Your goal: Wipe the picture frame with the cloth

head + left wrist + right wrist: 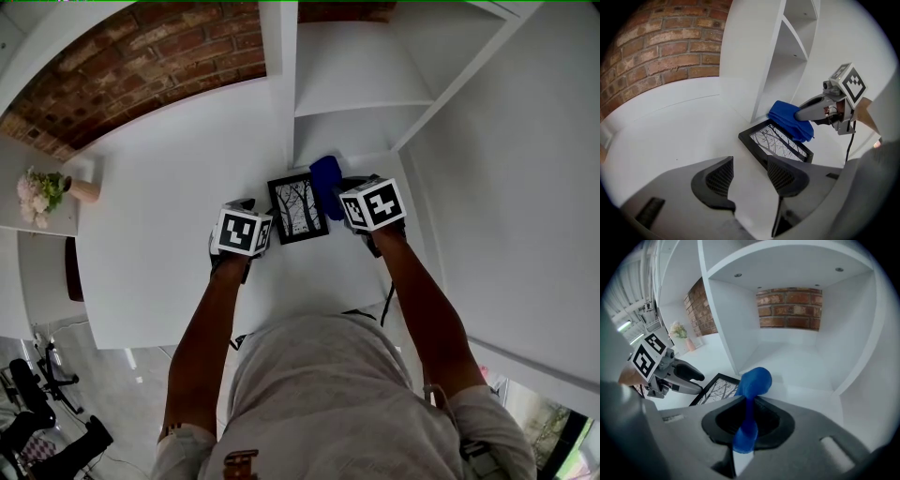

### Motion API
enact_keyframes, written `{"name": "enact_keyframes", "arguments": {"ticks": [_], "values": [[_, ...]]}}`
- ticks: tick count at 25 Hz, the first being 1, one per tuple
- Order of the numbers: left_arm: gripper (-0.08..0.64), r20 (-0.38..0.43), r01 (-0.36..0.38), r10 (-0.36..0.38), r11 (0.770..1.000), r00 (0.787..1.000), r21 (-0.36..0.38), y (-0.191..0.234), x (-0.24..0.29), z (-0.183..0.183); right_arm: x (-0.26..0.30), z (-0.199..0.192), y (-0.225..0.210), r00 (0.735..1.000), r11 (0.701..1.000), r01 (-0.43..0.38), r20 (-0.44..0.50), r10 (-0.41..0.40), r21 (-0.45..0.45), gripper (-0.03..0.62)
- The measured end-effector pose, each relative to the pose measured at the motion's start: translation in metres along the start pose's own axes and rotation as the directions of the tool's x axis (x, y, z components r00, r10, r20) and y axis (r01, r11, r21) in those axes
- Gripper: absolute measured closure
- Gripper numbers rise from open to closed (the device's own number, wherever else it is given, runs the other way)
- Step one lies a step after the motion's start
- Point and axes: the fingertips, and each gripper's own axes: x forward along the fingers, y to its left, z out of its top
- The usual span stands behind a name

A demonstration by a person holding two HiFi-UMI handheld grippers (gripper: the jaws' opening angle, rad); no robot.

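Clamping soft cloth (753, 383) in right gripper (748, 414), holding left gripper (749, 179) open, empty, judging picture frame (298, 208) light, fragile, best steadied edgewise.

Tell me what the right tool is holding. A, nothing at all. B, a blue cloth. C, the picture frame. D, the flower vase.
B: in the right gripper view the right tool is shut on the cloth, whose blue bunch sticks out past the jaws.
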Motion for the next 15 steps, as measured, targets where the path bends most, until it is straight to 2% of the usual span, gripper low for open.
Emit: {"name": "enact_keyframes", "arguments": {"ticks": [5, 10, 15], "values": [[0.339, 0.000, 0.003, -0.003, 1.000, 1.000, 0.002, 0.000, 0.000, 0.000, -0.022, 0.013, 0.017, 0.997, 0.999, -0.041, 0.065, 0.041, -0.001, 0.546], [0.339, 0.000, 0.007, -0.007, 1.000, 1.000, 0.003, -0.001, 0.000, 0.001, -0.038, 0.033, 0.056, 0.979, 0.989, -0.144, 0.144, 0.144, -0.011, 0.546], [0.339, 0.001, 0.014, -0.014, 1.000, 1.000, 0.009, -0.002, 0.000, 0.001, -0.031, 0.039, 0.093, 0.956, 0.966, -0.255, 0.157, 0.247, 0.033, 0.546]]}}
